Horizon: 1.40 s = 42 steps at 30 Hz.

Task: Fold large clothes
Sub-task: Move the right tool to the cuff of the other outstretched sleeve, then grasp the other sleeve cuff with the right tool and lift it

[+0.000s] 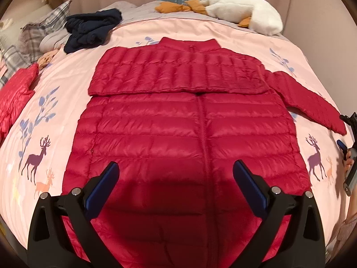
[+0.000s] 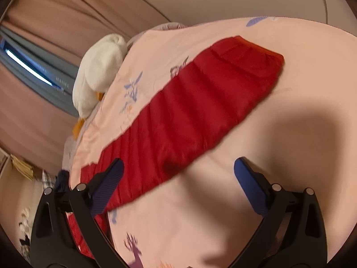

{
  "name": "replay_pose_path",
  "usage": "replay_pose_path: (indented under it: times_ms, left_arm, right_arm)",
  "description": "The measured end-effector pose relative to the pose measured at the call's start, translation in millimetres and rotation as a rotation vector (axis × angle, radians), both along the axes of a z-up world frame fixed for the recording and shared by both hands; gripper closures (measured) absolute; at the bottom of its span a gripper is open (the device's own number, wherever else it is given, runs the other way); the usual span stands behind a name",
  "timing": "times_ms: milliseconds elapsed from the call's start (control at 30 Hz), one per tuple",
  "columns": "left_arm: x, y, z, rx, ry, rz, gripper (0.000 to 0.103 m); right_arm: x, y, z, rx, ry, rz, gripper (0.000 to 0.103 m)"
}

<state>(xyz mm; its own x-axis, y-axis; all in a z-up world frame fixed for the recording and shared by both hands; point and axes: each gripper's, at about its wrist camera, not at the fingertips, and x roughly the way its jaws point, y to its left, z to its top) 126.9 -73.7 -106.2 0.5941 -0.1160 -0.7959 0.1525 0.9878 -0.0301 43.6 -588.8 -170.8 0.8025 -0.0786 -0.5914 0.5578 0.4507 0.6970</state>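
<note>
The left gripper hangs wide open and empty over the jacket, which lies flat on the bed, one sleeve already folded across. The right gripper, also open and empty, nears the outstretched sleeve, likely next. Curtains behind; toy goose at the head.

- You have one red puffer jacket laid out.
- One navy garment.
- One white plush goose.
- Two grippers: left gripper, right gripper.
</note>
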Motion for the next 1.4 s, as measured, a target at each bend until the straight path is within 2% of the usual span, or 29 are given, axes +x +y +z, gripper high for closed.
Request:
replay_pose_path:
  times_ms: [167, 233, 367, 533, 633, 733, 1033, 1233, 1400]
  left_arm:
    - [5.7, 8.4, 1.6, -0.001, 0.002, 0.034, 0.001]
    - [7.4, 11.2, 2.0, 0.003, -0.001, 0.046, 0.001]
    - [11.3, 15.6, -0.9, -0.006, 0.013, 0.054, 0.001]
    - [10.3, 20.8, -3.0, -0.019, 0.014, 0.05, 0.001]
    - [8.3, 26.4, -3.0, -0.033, 0.013, 0.052, 0.001]
    - [5.8, 34.1, -1.1, -0.056, 0.007, 0.056, 0.001]
    - [-2.1, 56.1, 3.7, -0.122, -0.016, 0.051, 0.001]
    - [-4.1, 78.8, 4.4, -0.185, -0.017, 0.058, 0.001]
    - [-2.8, 94.2, 2.3, -0.218, -0.012, 0.075, 0.001]
  right_arm:
    - [9.4, -13.5, -3.8, 0.02, -0.009, -0.061, 0.018]
    - [13.8, -17.8, -5.9, 0.019, 0.011, -0.08, 0.031]
    - [16.3, -22.0, -8.7, 0.02, 0.039, -0.107, 0.046]
    - [18.3, -23.4, -8.8, -0.033, 0.119, -0.11, 0.086]
    - [17.1, -18.8, 1.0, -0.088, 0.144, -0.124, 0.097]
    - [17.6, -4.5, 23.3, -0.183, 0.147, -0.121, 0.099]
    - [33.8, 68.2, 114.2, -0.429, 0.019, 0.029, 0.099]
    - [59.1, 129.4, 152.5, -0.548, -0.024, 0.143, 0.099]
    - [80.3, 185.6, 167.0, -0.635, -0.027, 0.26, 0.099]
